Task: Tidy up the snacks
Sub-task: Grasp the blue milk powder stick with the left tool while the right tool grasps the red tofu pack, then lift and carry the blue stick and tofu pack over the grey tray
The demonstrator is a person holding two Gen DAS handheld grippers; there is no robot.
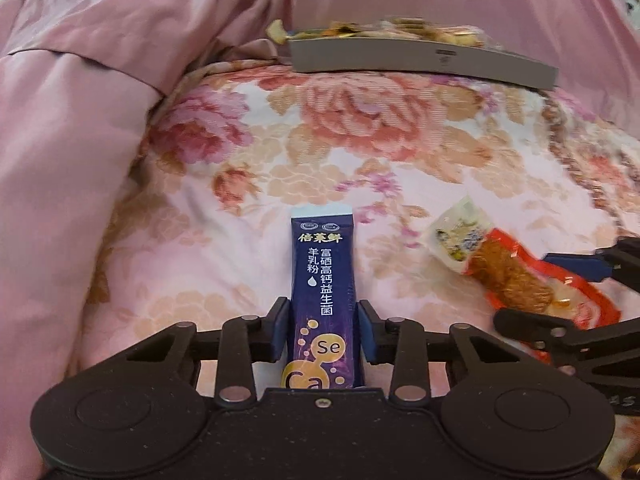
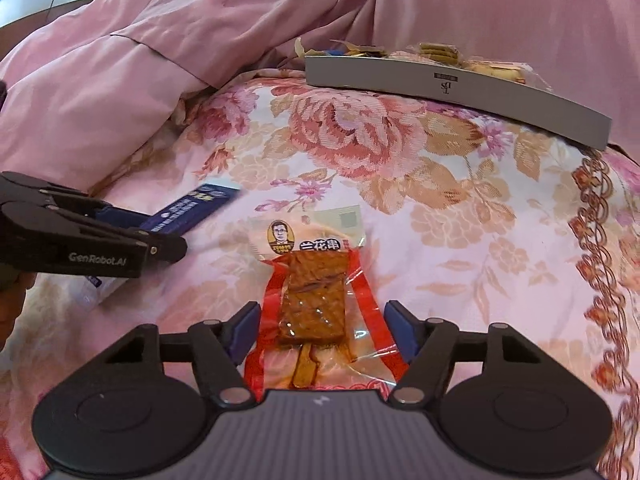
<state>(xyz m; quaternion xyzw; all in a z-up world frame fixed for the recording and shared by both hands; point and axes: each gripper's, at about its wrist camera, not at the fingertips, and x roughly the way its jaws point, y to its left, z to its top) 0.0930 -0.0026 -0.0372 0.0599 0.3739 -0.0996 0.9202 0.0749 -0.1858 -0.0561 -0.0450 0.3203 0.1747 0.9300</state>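
STEP: pickup | blue sachet on the floral quilt, pinched tight in your left gripper | right gripper half open astride the tofu snack pack, seemingly ungripped | NEXT: close right, carry both to grey box.
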